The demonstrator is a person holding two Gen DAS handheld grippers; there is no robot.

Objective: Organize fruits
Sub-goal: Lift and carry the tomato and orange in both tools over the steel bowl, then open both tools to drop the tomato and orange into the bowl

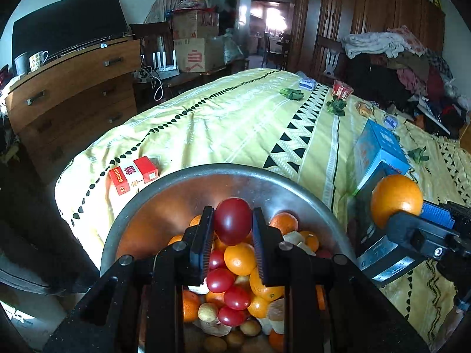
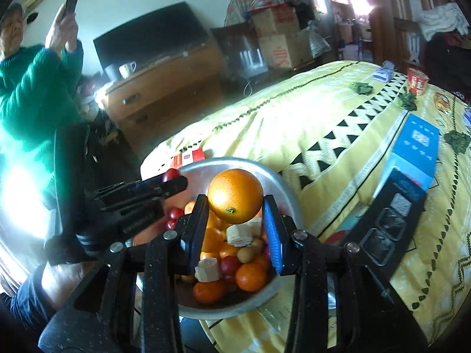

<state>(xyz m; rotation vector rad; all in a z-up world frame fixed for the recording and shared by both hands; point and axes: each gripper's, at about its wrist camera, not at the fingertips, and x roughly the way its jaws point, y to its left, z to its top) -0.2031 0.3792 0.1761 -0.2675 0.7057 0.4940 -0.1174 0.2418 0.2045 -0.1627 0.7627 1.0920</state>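
A metal bowl [image 1: 164,194] sits on the near edge of a yellow bedspread, filled with oranges, red cherry tomatoes, small brown fruits and pale chunks. My left gripper [image 1: 232,226] is shut on a red tomato [image 1: 232,220] and holds it above the bowl. My right gripper [image 2: 235,206] is shut on an orange [image 2: 235,195] above the same bowl [image 2: 273,176]. The orange also shows in the left wrist view [image 1: 396,200], right of the bowl. The left gripper with the tomato [image 2: 172,174] shows in the right wrist view.
A red and white box [image 1: 134,174] lies left of the bowl. A blue box [image 1: 379,153] stands on a dark box [image 2: 391,223] to the right. Green leaves [image 1: 291,93] and a red cup [image 1: 342,88] lie farther back. A wooden dresser [image 1: 73,97] stands left. A person in green [image 2: 32,94] stands left.
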